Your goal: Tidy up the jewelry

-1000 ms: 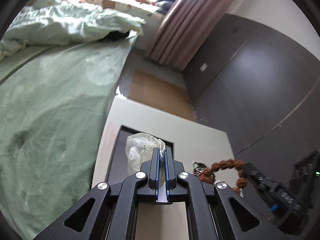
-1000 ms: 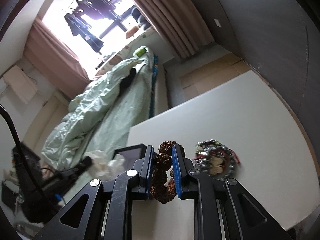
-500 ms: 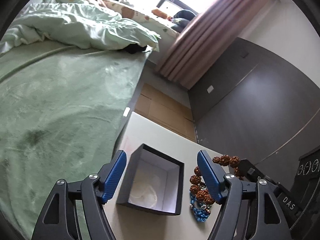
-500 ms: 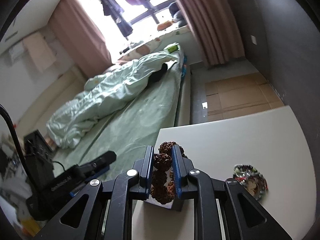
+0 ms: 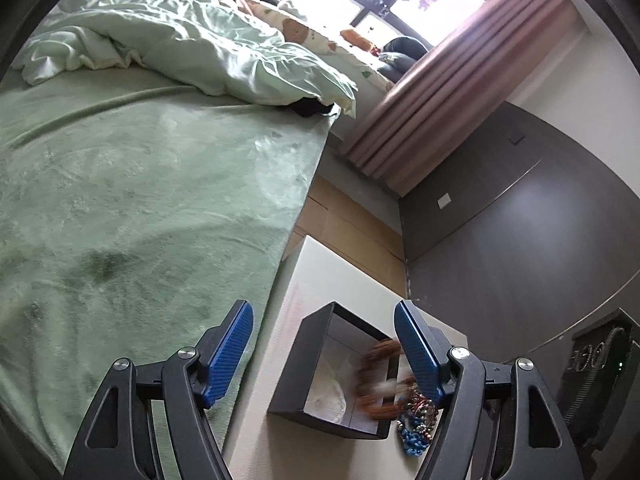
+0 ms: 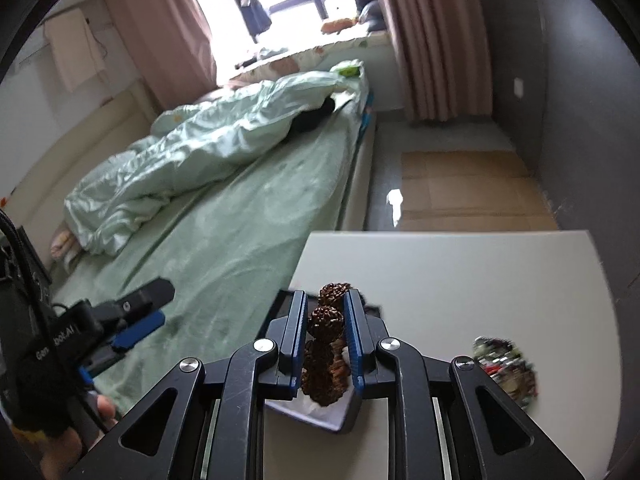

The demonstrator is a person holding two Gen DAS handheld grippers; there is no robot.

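Observation:
A black open box [image 5: 320, 364] with a white lining stands on the white table [image 5: 316, 264]. My left gripper [image 5: 324, 320] is open and empty, above and in front of the box. My right gripper [image 6: 325, 312] is shut on a brown bead bracelet [image 6: 325, 320] and holds it over the box [image 6: 320, 412]. The bracelet shows blurred over the box's right side in the left wrist view [image 5: 378, 384]. A pile of blue and mixed bracelets [image 5: 416, 420] lies just right of the box; it also shows in the right wrist view [image 6: 506, 368].
A bed with a green sheet [image 5: 140, 208] and a rumpled quilt [image 5: 180, 40] runs along the table's left side. Dark wardrobe doors [image 5: 520, 240] stand to the right. The left gripper and gloved hand [image 6: 80, 332] show at the left of the right wrist view.
My left gripper let go of the white paper wad into the box, opened and rose. My right gripper carried the brown bracelet left from beside the pile to over the box.

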